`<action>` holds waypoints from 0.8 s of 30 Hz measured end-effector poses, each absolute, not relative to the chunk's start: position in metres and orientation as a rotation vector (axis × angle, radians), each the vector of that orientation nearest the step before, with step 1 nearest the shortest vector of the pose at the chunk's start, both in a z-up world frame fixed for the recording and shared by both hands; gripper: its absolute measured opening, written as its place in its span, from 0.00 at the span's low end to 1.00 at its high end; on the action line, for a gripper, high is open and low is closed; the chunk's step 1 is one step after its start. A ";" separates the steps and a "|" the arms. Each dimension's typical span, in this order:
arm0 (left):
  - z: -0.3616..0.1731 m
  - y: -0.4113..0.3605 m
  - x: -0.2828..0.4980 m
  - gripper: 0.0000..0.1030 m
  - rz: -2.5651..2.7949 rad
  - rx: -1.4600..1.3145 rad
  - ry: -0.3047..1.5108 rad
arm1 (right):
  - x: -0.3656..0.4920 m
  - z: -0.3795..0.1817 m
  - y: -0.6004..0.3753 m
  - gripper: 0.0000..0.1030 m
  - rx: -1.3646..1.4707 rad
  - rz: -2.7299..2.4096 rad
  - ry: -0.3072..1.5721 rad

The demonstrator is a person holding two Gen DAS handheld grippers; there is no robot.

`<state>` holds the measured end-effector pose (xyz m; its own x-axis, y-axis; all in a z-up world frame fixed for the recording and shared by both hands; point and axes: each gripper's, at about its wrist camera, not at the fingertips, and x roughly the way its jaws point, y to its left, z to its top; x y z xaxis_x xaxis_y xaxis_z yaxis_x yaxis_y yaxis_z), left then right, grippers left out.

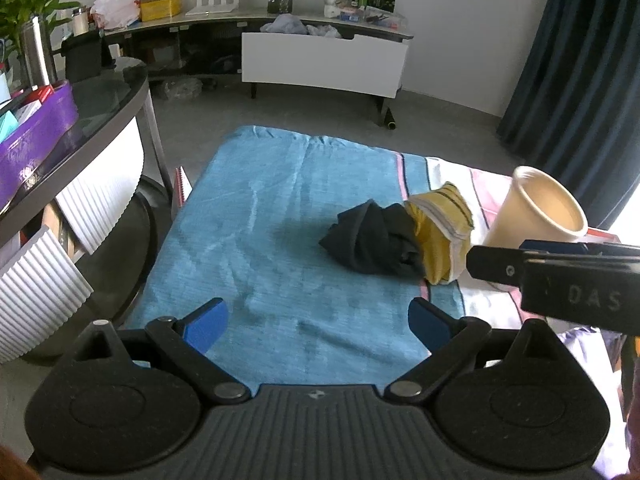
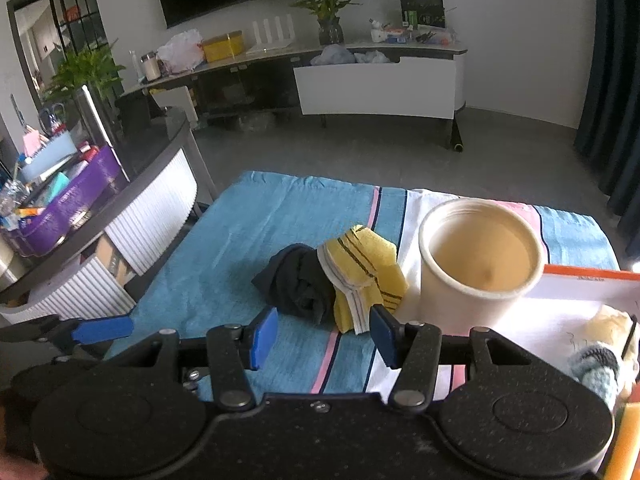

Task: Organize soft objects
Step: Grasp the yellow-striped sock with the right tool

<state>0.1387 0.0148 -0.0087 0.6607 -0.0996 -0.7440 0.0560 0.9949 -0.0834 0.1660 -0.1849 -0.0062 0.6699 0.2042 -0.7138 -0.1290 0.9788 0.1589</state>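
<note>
Facing you: yellow sock bundle point(image 2: 366, 276), dark sock bundle point(image 2: 300, 284); light, soft, squashable; pinch mid-roll; right gripper point(image 2: 324, 334) and left gripper point(image 1: 318, 324) both spread, empty.

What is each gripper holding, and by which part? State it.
Nothing. The left gripper and right gripper are both open and empty; the dark cloth lies untouched.

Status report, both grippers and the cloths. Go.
Left gripper open, empty. Right gripper open, empty. Black cloth and yellow cloth bunched together beside cream tub. Path clear.
</note>
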 end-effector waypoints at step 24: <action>-0.029 0.032 0.166 0.96 -0.101 -0.094 0.863 | 0.239 -0.052 -0.141 0.22 -0.195 0.108 0.879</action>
